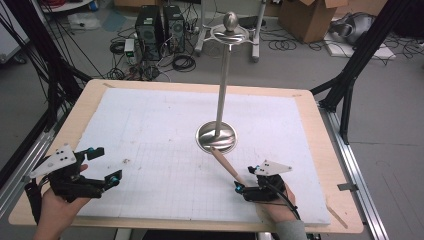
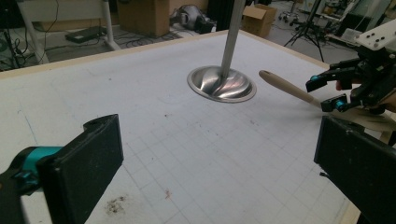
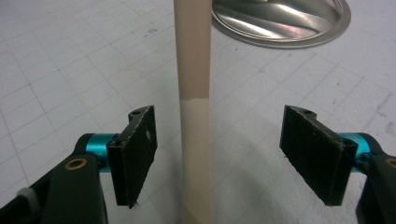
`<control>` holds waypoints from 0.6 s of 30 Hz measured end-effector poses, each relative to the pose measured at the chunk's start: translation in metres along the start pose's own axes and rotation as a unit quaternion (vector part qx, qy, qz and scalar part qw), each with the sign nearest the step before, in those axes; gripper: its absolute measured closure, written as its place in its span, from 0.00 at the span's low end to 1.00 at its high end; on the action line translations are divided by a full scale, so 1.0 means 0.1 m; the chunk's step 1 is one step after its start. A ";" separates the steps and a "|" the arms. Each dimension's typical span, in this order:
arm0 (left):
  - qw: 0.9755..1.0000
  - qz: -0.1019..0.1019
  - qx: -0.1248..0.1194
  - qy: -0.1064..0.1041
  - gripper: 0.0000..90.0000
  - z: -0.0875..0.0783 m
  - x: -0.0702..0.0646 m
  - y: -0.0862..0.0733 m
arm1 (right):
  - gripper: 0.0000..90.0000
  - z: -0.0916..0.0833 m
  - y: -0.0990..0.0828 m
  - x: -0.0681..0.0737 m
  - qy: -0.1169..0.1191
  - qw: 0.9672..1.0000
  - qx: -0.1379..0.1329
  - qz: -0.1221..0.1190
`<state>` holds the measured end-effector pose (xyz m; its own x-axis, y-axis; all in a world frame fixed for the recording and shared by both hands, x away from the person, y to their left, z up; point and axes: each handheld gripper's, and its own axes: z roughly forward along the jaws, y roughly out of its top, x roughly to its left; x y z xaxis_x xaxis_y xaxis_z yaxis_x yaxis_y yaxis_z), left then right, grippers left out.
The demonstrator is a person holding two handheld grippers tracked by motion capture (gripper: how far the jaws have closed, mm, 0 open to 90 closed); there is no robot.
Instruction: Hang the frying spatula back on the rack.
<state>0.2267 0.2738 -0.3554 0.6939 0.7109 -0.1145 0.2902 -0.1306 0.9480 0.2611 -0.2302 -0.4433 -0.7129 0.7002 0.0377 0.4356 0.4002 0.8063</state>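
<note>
Beige wooden stick (image 1: 226, 166) lies on the white counter (image 1: 150, 130), its far end just beside the metal stand's base (image 1: 216, 136), its near end between the right tongs (image 1: 246, 179). Those jaws are spread, pads clear of the stick. The left tongs (image 1: 106, 165) are spread wide, holding nothing.

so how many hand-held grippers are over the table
2: the left hand-held gripper hovers over the white mat's near left with nothing between its jaws, and the right hand-held gripper sits near right, its open jaws either side of the wooden stick.
</note>
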 end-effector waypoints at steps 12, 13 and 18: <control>1.000 -0.003 0.000 0.002 0.02 0.00 0.01 -0.02 | 0.44 -0.01 -0.02 0.02 -0.002 1.000 0.010 -0.001; 1.000 -0.003 0.001 0.002 0.02 0.00 0.01 -0.02 | 0.45 -0.01 -0.02 0.02 -0.001 1.000 0.012 0.000; 1.000 -0.002 0.002 0.001 0.02 0.01 0.01 -0.02 | 0.47 0.02 -0.01 0.05 -0.006 0.999 0.034 -0.012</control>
<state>0.2276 0.2743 -0.3579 0.6909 0.7131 -0.1185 0.2969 -0.1305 0.9460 0.2580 -0.2257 -0.4455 -0.7180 0.6959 0.0111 0.4542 0.4565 0.7650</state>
